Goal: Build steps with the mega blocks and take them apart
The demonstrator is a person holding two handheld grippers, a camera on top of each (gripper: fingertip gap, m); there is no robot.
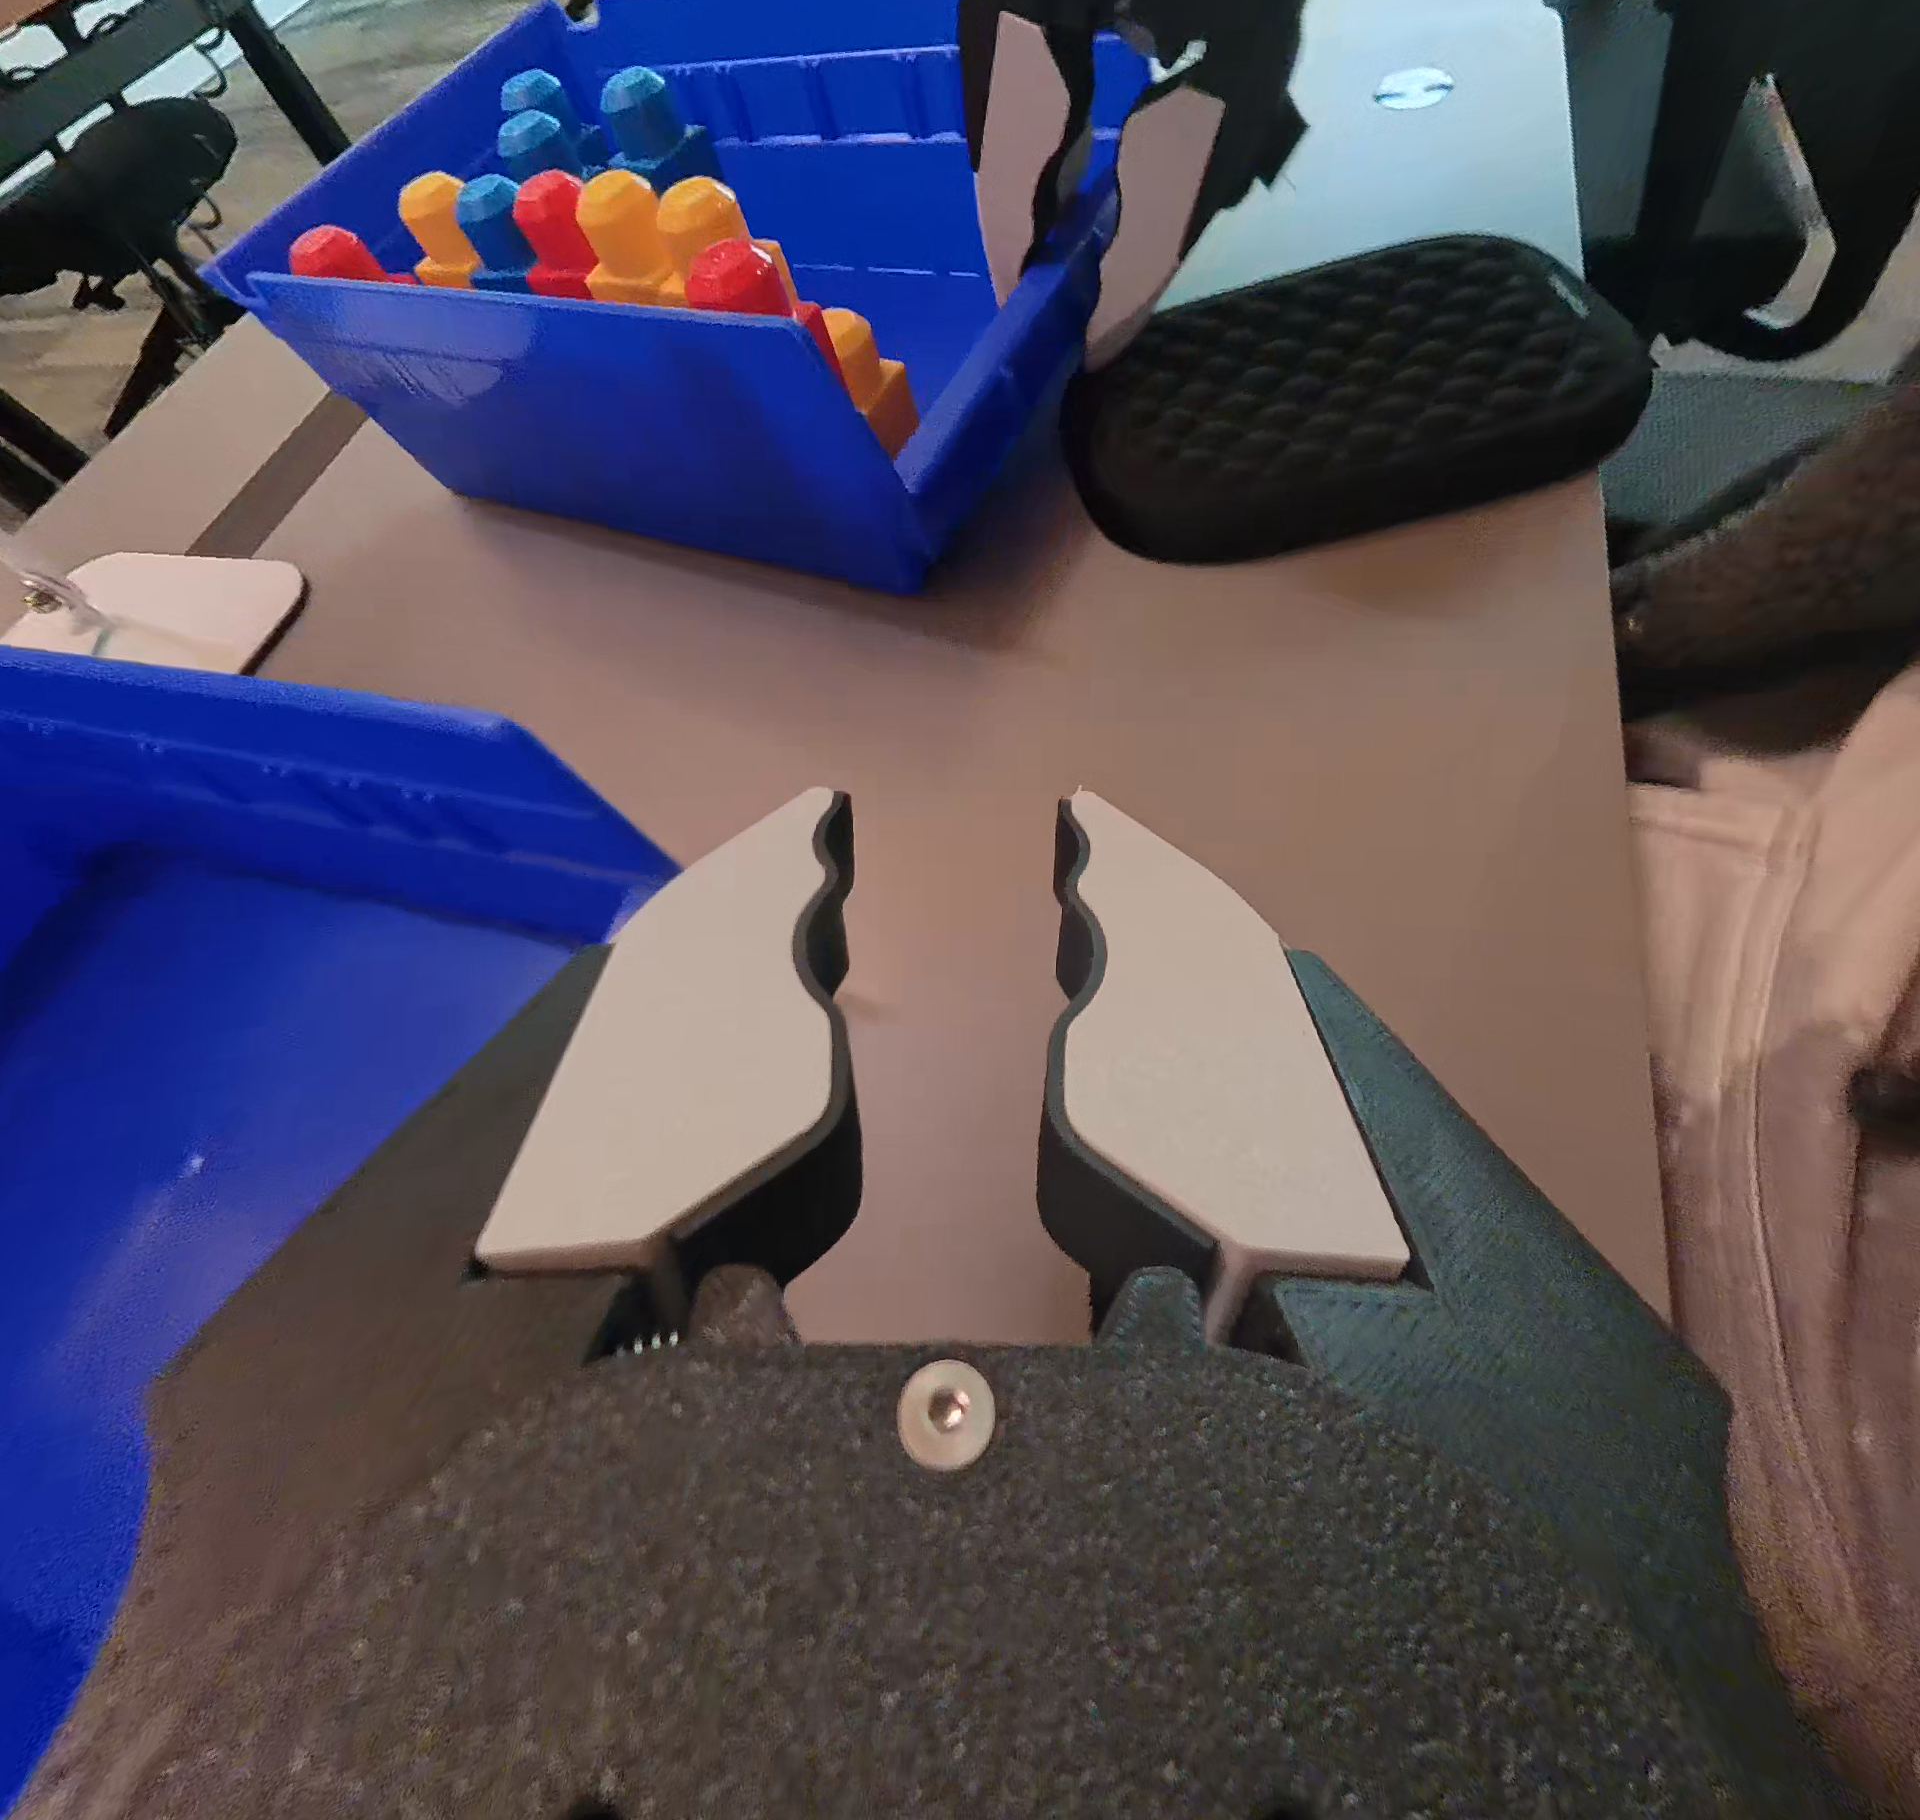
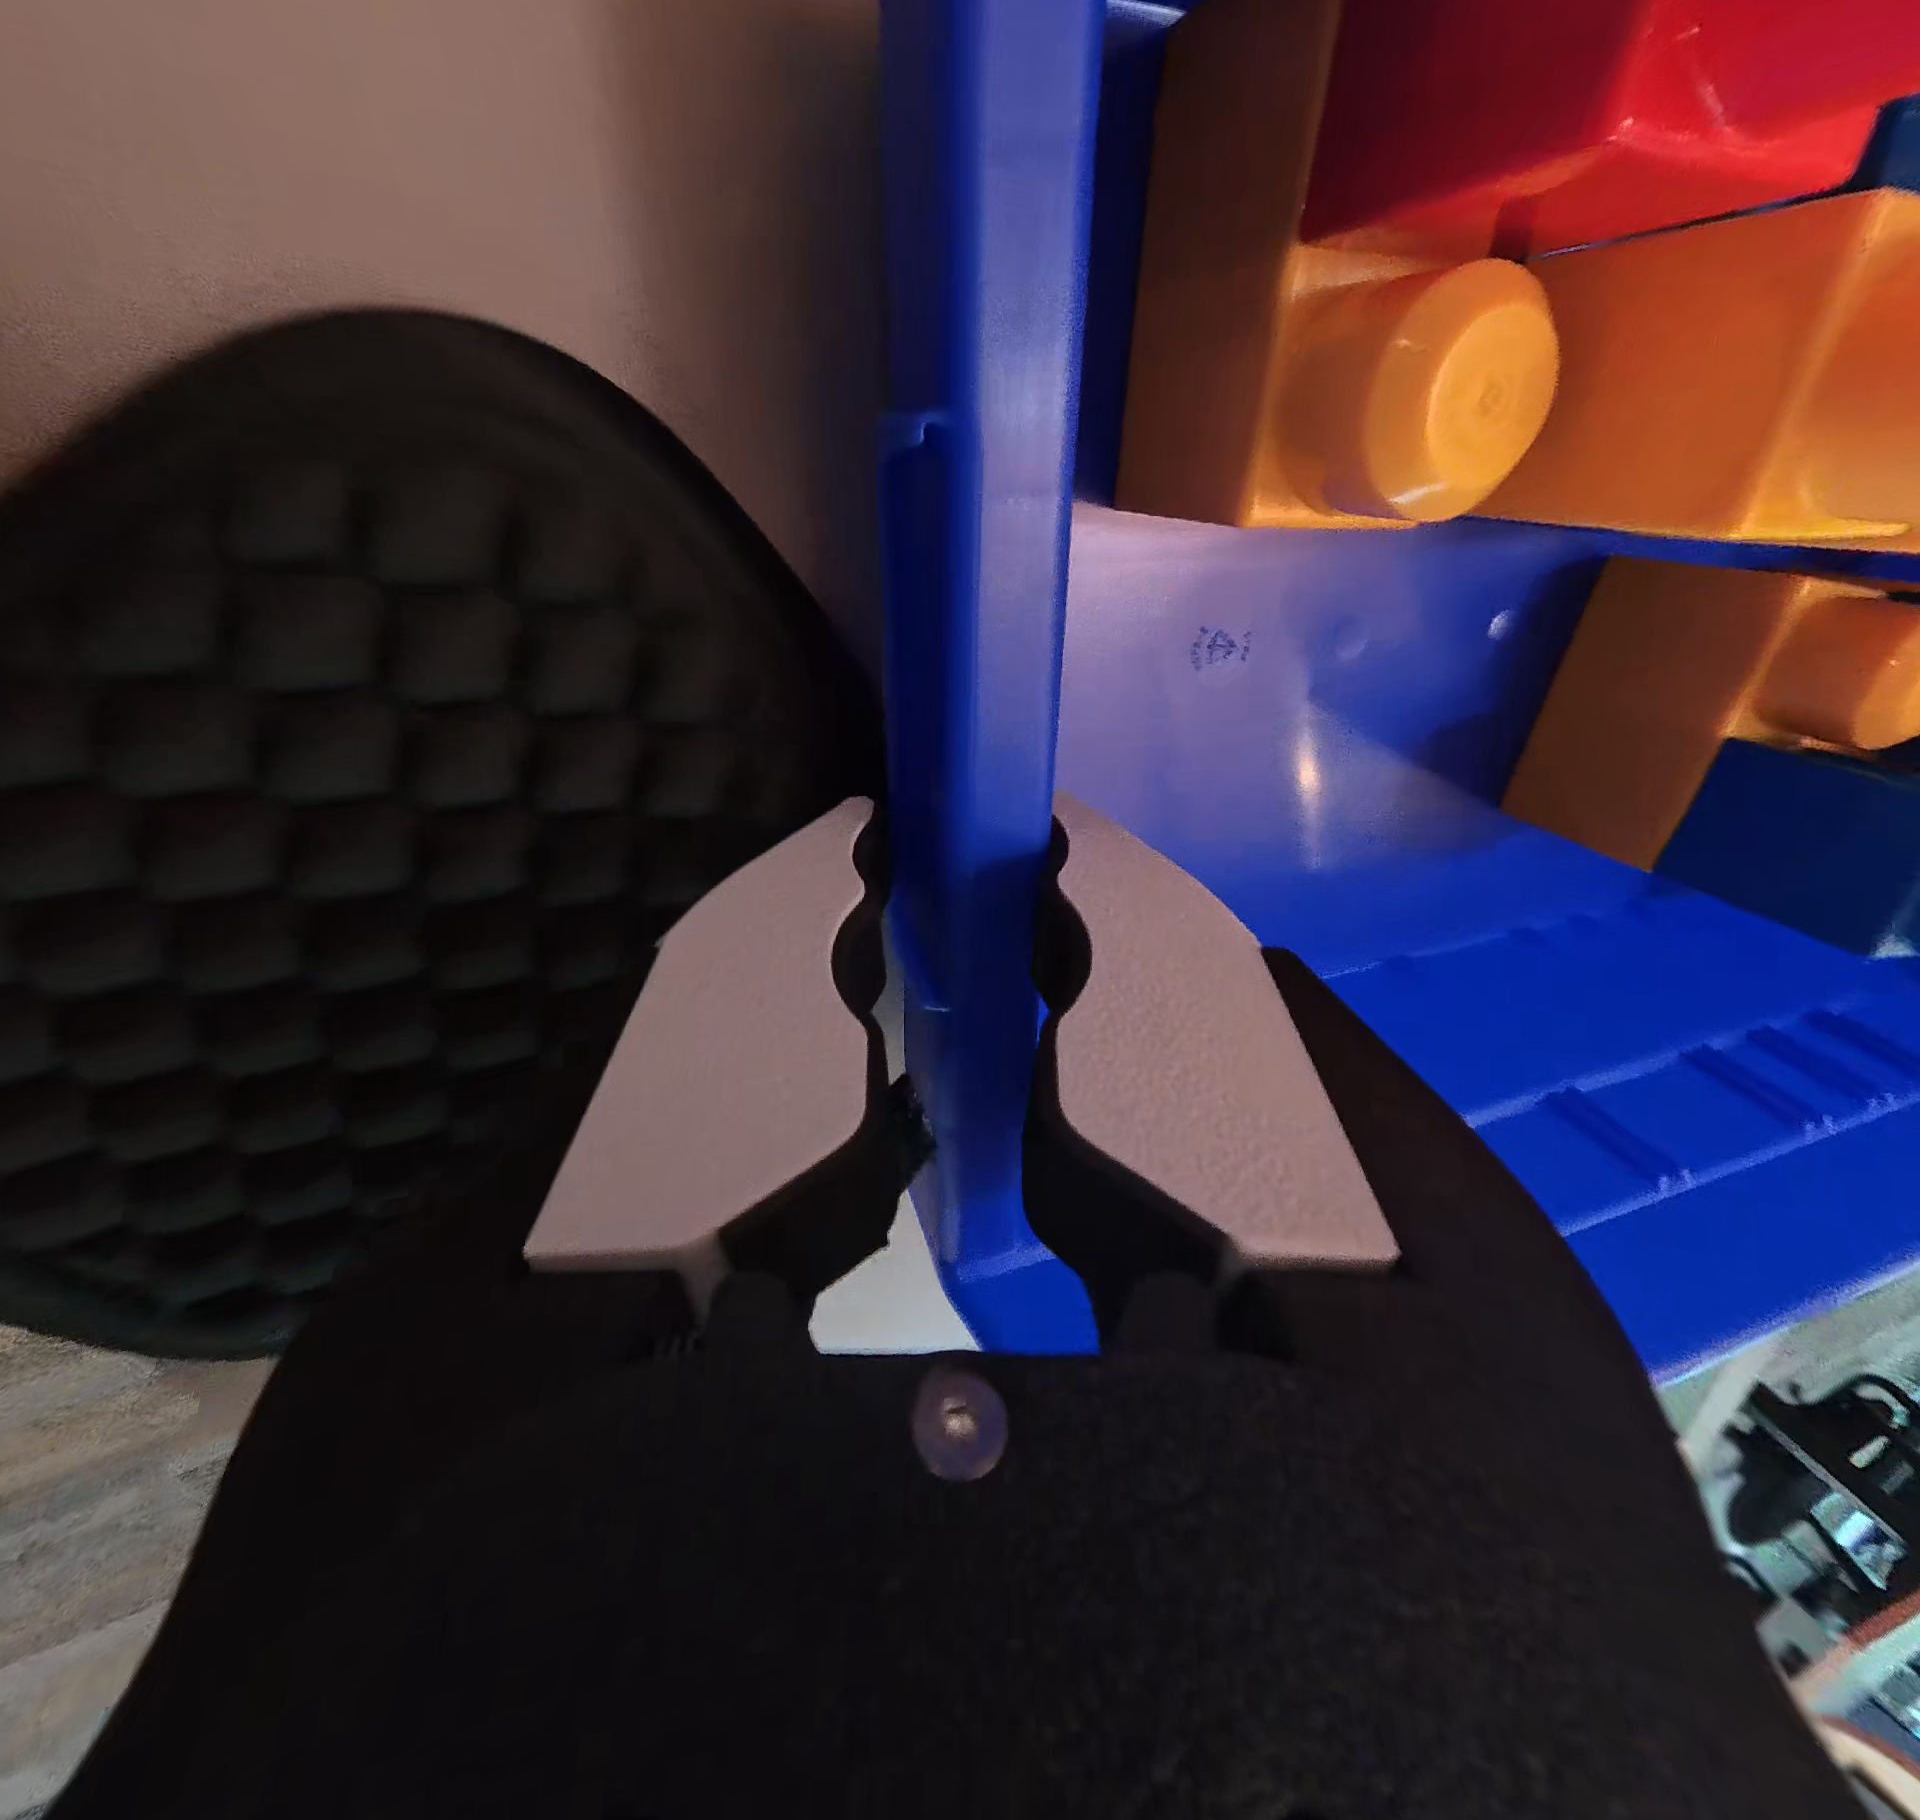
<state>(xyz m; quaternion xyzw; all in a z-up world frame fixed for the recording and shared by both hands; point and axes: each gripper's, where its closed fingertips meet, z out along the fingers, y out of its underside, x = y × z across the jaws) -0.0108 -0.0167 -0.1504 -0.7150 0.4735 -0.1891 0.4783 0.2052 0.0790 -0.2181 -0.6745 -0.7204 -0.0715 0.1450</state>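
Observation:
A blue bin (image 1: 623, 420) stands at the far left-centre of the table and holds several red, orange and blue mega blocks (image 1: 623, 232). My left gripper (image 1: 956, 814) is open and empty, low over bare table in front of that bin. My right gripper (image 2: 966, 825) is shut on the bin's side wall (image 2: 977, 420), which runs between its fingers. Orange blocks (image 2: 1455, 388) and a red block (image 2: 1610, 56) lie inside the bin just beyond that wall. The right gripper also shows in the left wrist view (image 1: 1081, 243), at the bin's far right corner.
A second blue bin (image 1: 260, 991) sits close on my left gripper's left, with nothing showing inside. A black mesh pad (image 1: 1351, 399) lies right of the block bin and shows in the right wrist view (image 2: 364, 783). A pale coaster (image 1: 166, 607) lies at the left. A person's sleeve (image 1: 1787, 1043) is at the right. Across from one pair of fingers to the other is roughly 25 centimeters.

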